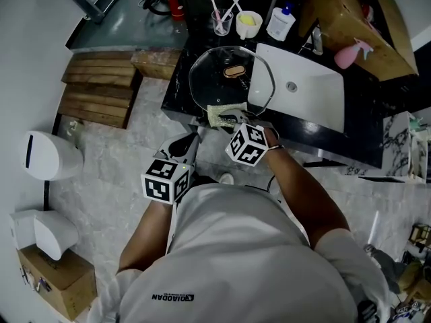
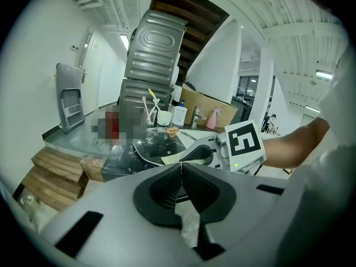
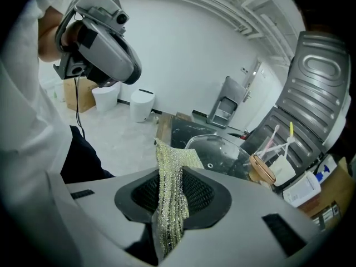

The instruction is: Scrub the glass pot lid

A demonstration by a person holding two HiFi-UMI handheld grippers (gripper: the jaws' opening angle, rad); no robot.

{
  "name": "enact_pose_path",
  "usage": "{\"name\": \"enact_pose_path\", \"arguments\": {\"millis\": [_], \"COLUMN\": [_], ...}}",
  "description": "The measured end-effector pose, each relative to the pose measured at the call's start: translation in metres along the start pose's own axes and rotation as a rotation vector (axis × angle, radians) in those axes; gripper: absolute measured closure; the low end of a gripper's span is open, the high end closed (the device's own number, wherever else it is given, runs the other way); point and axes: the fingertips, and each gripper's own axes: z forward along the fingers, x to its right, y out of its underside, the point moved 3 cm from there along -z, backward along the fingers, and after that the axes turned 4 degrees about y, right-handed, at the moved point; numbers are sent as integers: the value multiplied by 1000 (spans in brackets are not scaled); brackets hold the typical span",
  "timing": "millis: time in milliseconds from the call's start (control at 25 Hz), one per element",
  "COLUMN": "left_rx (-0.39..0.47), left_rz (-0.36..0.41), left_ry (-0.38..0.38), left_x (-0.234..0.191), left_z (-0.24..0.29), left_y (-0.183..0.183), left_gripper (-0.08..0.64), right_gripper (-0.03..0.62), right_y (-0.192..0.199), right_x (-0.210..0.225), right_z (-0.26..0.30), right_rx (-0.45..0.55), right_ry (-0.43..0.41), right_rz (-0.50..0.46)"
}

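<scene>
While the right gripper point(image 3: 167, 172) pinches one strip of yellowish-silver mesh scouring cloth point(image 3: 171, 196) between its two jaws, the left gripper point(image 2: 181, 166) has its two jaws pressed together at the tips with nothing between them.

The cloth stands up from the right jaws, and its free end reaches the near rim of the single round glass pot lid point(image 1: 225, 83). That lid lies directly ahead of the right gripper on the black countertop point(image 1: 176, 79), its far-right edge overlapping the one white rectangular sink basin point(image 1: 306, 93). One brown oval knob point(image 1: 234, 71) sits at the lid's middle.

The left gripper is drawn back nearer the person, to the left of and behind the right gripper and short of the counter's edge. From its own view the lid shows ahead and slightly left of its closed tips, with the right gripper's marker cube to their right.

Beyond the lid, farther ahead of both grippers, stand two cups: one clear cup holding toothbrushes point(image 1: 222, 23) and one white cup point(image 1: 248, 25). Right of those are one white bottle with a blue cap point(image 1: 280, 23) and one pink spray bottle point(image 1: 353, 52).

Far to the left of the left gripper, two white bins point(image 1: 47, 157) stand on the floor, with stacked wooden pallets point(image 1: 97, 89) ahead of them.
</scene>
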Motion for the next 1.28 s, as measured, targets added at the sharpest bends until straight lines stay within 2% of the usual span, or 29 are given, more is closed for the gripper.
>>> {"name": "enact_pose_path", "arguments": {"millis": [280,600,760,960,1200,1280], "left_rx": [-8,-5,-6,-4,-26,-42], "left_rz": [-8,-3,12,40,68,83], "left_ry": [-4,-38,-25,17,101,133], "left_x": [10,5,8,5,0,-4], "left_z": [-12,-34,-38,-38,-45,-52], "left_y": [16,15,9,-1,0,3], "left_gripper": [543,543,543,543,543,543], "right_gripper": [483,488,497,499,502,503], "right_y": [4,-7,-18,-25,-29,-31], "right_x": [-12,-21,-25,-29,-36,-43], "right_z": [-10,-31,-56,-81,-110,-113], "right_rx": [-7,12,70,179,316,324], "right_ry": [-2,-2,4,23,89,127], "right_rz": [145,157,246,485,906,995]}}
